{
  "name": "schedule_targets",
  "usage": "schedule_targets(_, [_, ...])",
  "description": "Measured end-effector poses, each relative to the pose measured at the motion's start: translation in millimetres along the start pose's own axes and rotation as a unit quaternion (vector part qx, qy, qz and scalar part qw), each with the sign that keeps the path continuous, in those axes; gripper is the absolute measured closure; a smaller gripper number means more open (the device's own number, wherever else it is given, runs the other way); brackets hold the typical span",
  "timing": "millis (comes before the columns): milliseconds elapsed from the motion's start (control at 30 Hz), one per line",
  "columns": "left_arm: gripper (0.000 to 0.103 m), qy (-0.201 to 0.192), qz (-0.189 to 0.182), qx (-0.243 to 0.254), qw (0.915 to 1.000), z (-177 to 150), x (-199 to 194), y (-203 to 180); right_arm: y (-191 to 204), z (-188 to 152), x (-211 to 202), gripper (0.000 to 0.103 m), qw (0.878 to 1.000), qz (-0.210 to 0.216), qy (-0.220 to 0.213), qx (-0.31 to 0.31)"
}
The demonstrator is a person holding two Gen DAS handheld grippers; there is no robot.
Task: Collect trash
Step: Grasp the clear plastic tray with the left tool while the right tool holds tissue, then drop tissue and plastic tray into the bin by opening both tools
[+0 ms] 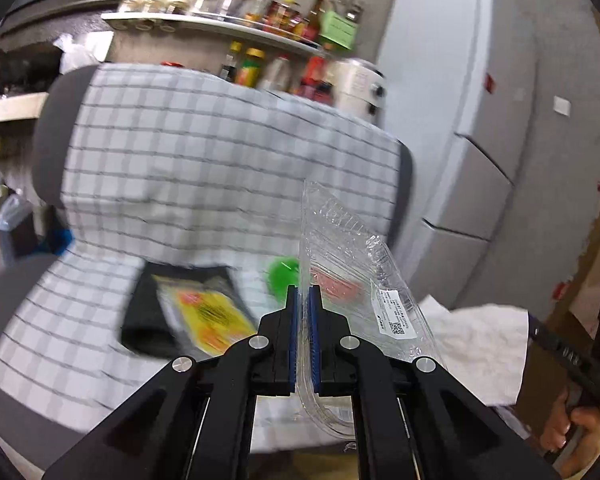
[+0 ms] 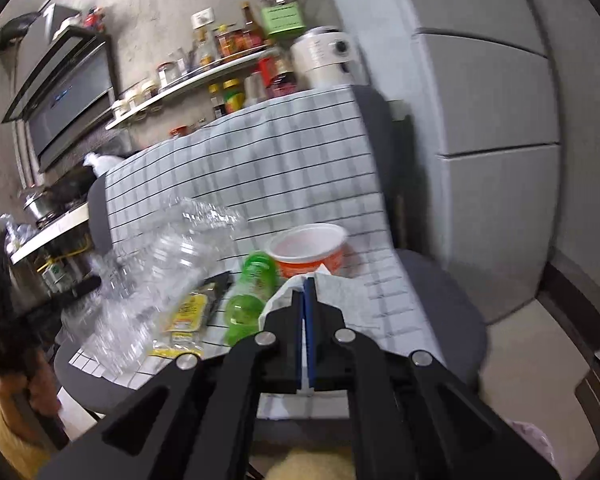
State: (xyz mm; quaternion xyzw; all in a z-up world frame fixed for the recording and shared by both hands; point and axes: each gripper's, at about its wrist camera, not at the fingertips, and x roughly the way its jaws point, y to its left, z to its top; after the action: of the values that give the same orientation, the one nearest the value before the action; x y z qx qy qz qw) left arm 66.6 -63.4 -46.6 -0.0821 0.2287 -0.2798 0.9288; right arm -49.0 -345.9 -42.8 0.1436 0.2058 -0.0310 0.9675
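Between the jaws of the left gripper (image 1: 304, 300), which are clamped together on its edge, hangs a clear plastic clamshell tray (image 1: 352, 264), lifted above the chair seat; the right gripper (image 2: 306, 292) has its jaws pinched shut on a white paper napkin (image 2: 340, 292) that drapes down over the seat. Both grips look thin, so in my judgement the sound course is to keep the squeeze steady, move slowly so the floppy tray does not twist free, and carry each piece clear of the rest before any release. Just beyond, on the checked cloth (image 2: 260, 168) covering the chair, lie a yellow snack packet (image 2: 186, 312) and a green bottle (image 2: 248, 296). The right view alone shows the orange-and-white cup (image 2: 310, 250) standing upright behind the bottle; the left view shows only a green blur there, but alone shows the tray's printed label (image 1: 396, 312). Farther off stand a shelf of jars (image 1: 228, 20) and a grey fridge (image 1: 480, 120).
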Motion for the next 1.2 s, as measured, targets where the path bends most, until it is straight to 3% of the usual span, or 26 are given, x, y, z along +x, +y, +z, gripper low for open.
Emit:
schedule_targets(167, [0.098, 0.047, -0.084, 0.010, 0.9953, -39, 28, -50, -34, -13, -37, 0.101, 0.998, -0.061, 0.006, 0.019])
schedule_targets(400, [0.098, 0.095, -0.161, 0.067, 0.9801, -68, 59, -116, -80, -40, -82, 0.101, 0.988, -0.145, 0.017, 0.042])
schedule_targets(667, [0.098, 0.101, -0.181, 0.084, 0.9746, -82, 65, -147, -123, -76, -103, 0.101, 0.974, -0.215, 0.044, 0.058])
schedule_targets(1033, [0.098, 0.122, -0.178, 0.085, 0.9727, -100, 75, -156, -161, -134, -71, 0.101, 0.962, -0.223, 0.113, 0.107])
schedule_targets(1067, [0.098, 0.125, -0.176, 0.084, 0.9728, -101, 75, -156, -164, -139, -66, 0.100, 0.961, -0.221, 0.123, 0.115])
schedule_targets(1133, [0.098, 0.130, -0.174, 0.083, 0.9726, -102, 77, -154, -170, -149, -58, 0.086, 0.957, -0.213, 0.143, 0.135])
schedule_targets(1167, [0.098, 0.130, -0.172, 0.082, 0.9730, -103, 77, -153, -172, -151, -55, 0.069, 0.956, -0.207, 0.151, 0.144])
schedule_targets(1200, [0.098, 0.130, -0.170, 0.082, 0.9733, -102, 77, -152, -172, -153, -53, 0.063, 0.955, -0.205, 0.156, 0.150])
